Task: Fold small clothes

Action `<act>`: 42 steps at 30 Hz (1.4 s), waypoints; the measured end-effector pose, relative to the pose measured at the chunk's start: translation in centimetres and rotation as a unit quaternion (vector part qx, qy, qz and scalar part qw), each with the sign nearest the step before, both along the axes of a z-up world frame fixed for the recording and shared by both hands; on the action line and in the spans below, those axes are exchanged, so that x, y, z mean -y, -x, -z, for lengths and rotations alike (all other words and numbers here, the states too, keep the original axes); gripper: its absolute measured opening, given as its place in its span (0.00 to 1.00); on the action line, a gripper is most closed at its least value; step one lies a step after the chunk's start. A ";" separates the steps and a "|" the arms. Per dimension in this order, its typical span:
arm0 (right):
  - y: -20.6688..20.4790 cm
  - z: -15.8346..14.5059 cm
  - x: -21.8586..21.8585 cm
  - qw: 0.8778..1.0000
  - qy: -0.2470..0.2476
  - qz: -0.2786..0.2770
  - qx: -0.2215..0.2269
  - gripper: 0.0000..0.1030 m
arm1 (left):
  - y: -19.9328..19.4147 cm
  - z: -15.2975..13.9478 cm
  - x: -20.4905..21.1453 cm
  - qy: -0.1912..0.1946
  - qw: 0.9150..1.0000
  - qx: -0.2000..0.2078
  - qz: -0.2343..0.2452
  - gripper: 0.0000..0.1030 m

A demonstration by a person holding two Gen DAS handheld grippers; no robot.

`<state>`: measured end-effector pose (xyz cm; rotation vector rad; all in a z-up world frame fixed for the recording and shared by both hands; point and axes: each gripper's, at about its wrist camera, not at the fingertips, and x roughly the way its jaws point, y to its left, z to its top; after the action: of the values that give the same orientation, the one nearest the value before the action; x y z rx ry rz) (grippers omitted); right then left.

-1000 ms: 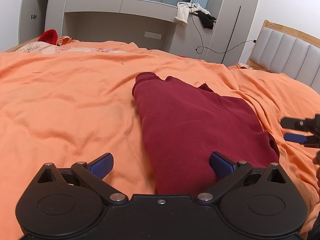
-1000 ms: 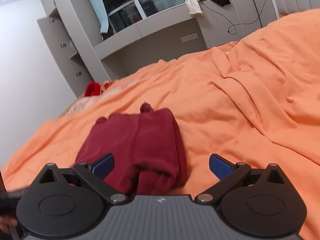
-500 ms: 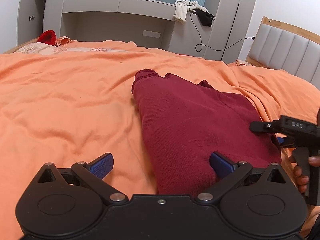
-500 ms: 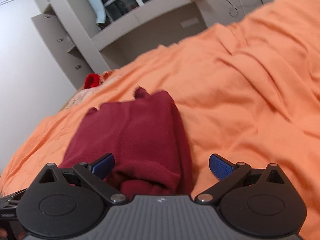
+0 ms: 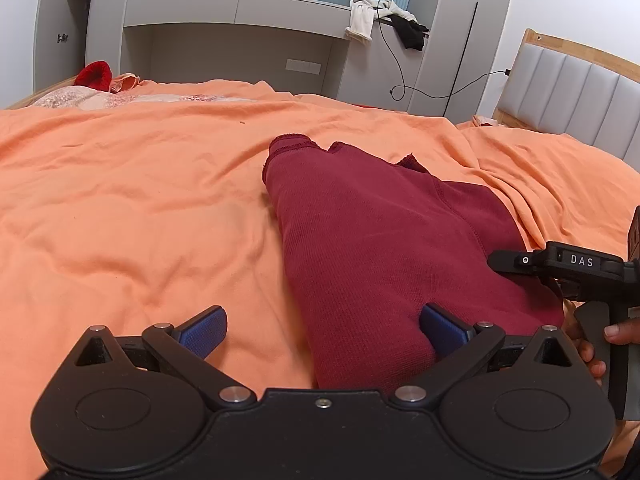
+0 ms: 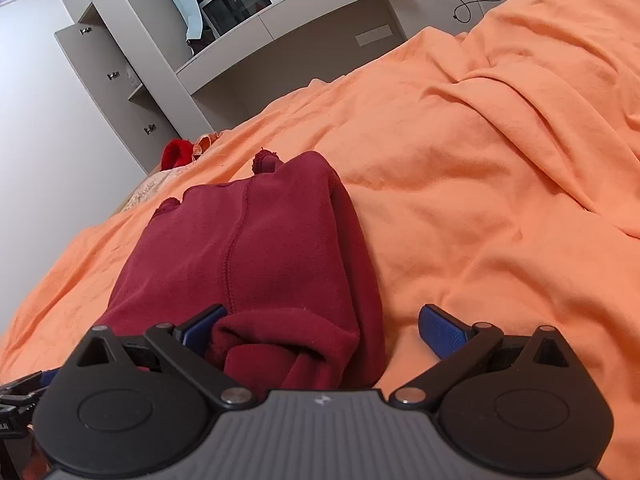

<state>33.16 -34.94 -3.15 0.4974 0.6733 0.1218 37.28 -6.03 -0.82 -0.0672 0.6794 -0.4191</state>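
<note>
Dark red garment (image 5: 384, 248) folded on the orange bed sheet (image 5: 132, 208), both grippers at its near end with fingers spread.

The left gripper (image 5: 322, 330) hovers at the garment's near left corner, one blue finger over the sheet, the other over the cloth, nothing pinched. The right gripper (image 6: 322, 330) straddles the garment's near right corner, where a bunched fold (image 6: 280, 348) sits between its fingers; the left finger may touch the cloth, though the view is too close to be sure. Beyond the garment's far end lie a bright red item (image 5: 94, 75) and a pale patterned cloth (image 5: 120, 99) at the bed's edge. Behind them stands a grey desk unit (image 5: 236, 8) with white and black clothes (image 5: 384, 20) draped on it and a cable (image 5: 424, 92) hanging down. Right of the garment, a rumpled ridge of sheet (image 6: 520, 112) rises toward the padded headboard (image 5: 568, 92).
</note>
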 end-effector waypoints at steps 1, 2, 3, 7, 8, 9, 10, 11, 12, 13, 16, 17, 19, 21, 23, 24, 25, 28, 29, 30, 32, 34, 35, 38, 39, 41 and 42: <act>0.0 0.0 -0.1 1.000 0.002 0.001 0.001 1.00 | 0.0 0.0 0.0 0.000 1.000 0.000 0.000 1.00; 0.1 0.0 -0.1 1.000 0.003 0.001 0.001 1.00 | 0.0 0.0 0.0 0.000 1.000 0.000 0.000 1.00; 0.1 0.0 -0.1 1.000 0.004 0.002 0.003 1.00 | 0.0 0.0 0.0 0.000 1.000 0.000 0.000 1.00; 0.3 0.0 -0.2 1.000 0.005 0.005 0.009 0.99 | 0.0 0.0 0.0 -0.001 1.000 0.000 0.000 1.00; 0.5 0.0 -0.2 1.000 0.007 0.007 0.013 0.99 | 0.0 0.0 0.0 -0.001 1.000 0.000 0.000 1.00; 0.6 0.0 -0.3 1.000 0.011 0.007 0.016 0.99 | 0.0 0.0 0.0 -0.002 1.000 0.000 -0.001 1.00; 0.6 0.0 -0.4 1.000 0.013 0.008 0.019 0.97 | 0.0 0.0 0.0 -0.002 1.000 0.000 -0.001 1.00; 0.7 -0.1 -0.4 1.000 0.013 0.006 0.021 0.95 | 0.0 0.0 0.0 -0.002 1.000 0.000 -0.001 1.00; 0.8 -0.1 -0.5 1.000 0.011 0.004 0.025 0.92 | 0.0 0.0 0.0 -0.002 1.000 0.000 -0.001 1.00; 0.8 -0.1 -0.4 1.000 0.008 0.001 0.027 0.90 | 0.0 0.0 0.0 -0.002 1.000 0.000 -0.001 1.00; 1.0 -0.1 -0.3 0.999 -0.003 -0.007 0.033 0.80 | 0.0 0.0 0.0 -0.002 1.000 0.000 -0.001 1.00; 1.0 -0.1 -0.3 0.999 -0.009 -0.010 0.036 0.78 | 0.0 0.0 0.0 -0.002 1.000 0.000 -0.001 1.00; 1.1 -0.2 -0.3 0.999 -0.012 -0.011 0.040 0.74 | 0.0 0.0 0.0 -0.002 1.000 0.000 -0.001 1.00; 1.3 -0.5 -0.7 0.999 0.000 -0.012 0.045 0.73 | 0.0 0.0 0.0 -0.003 1.000 0.001 -0.001 1.00; 1.4 -0.8 -1.4 0.998 0.025 -0.011 0.049 0.72 | 0.1 0.0 0.0 -0.002 1.000 0.000 -0.001 1.00; 1.5 -1.0 -1.7 0.998 0.040 -0.011 0.053 0.71 | 0.1 0.0 0.0 -0.003 1.000 0.000 -0.001 1.00; 1.6 -1.1 -2.0 0.997 0.051 -0.012 0.057 0.70 | 0.1 0.0 0.0 -0.002 1.000 0.000 -0.001 1.00; 1.9 -1.4 -2.6 0.995 0.069 -0.012 0.066 0.68 | 0.1 0.0 0.0 -0.002 1.000 0.001 -0.001 1.00; 1.9 -1.4 -2.7 0.995 0.073 -0.013 0.068 0.68 | 0.1 0.0 0.0 -0.001 1.000 0.002 -0.002 1.00; 2.0 -1.5 -2.7 0.995 0.076 -0.014 0.069 0.67 | 0.1 0.0 0.0 0.000 1.000 0.006 -0.005 1.00; 2.0 -1.6 -2.9 0.994 0.082 -0.015 0.071 0.67 | 0.3 -0.2 -0.1 0.003 1.000 0.016 -0.010 1.00; 2.0 -1.6 -2.9 0.994 0.083 -0.016 0.070 0.68 | 0.3 -0.3 -0.1 0.003 1.000 0.024 -0.014 1.00; 2.0 -1.6 -2.9 0.994 0.081 -0.016 0.069 0.68 | 0.2 -0.4 -0.1 0.003 1.000 0.026 -0.016 1.00; 2.0 -1.4 -2.6 0.995 0.072 -0.014 0.066 0.69 | 0.0 -0.7 -0.4 0.012 0.999 0.033 -0.022 1.00; 2.0 -1.4 -2.6 0.995 0.070 -0.014 0.065 0.69 | 0.0 -0.9 -0.4 0.017 0.999 0.035 -0.024 1.00; 2.0 -1.4 -2.6 0.995 0.071 -0.013 0.065 0.69 | -0.5 -1.1 -0.6 0.031 0.999 0.033 -0.024 1.00; 2.0 -1.4 -2.6 0.995 0.072 -0.013 0.065 0.69 | -1.1 -1.2 -0.7 0.039 0.999 0.027 -0.021 1.00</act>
<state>31.21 -32.37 -1.79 0.3392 0.5568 0.1283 38.38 -5.35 0.36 -0.1433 0.6068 -0.4047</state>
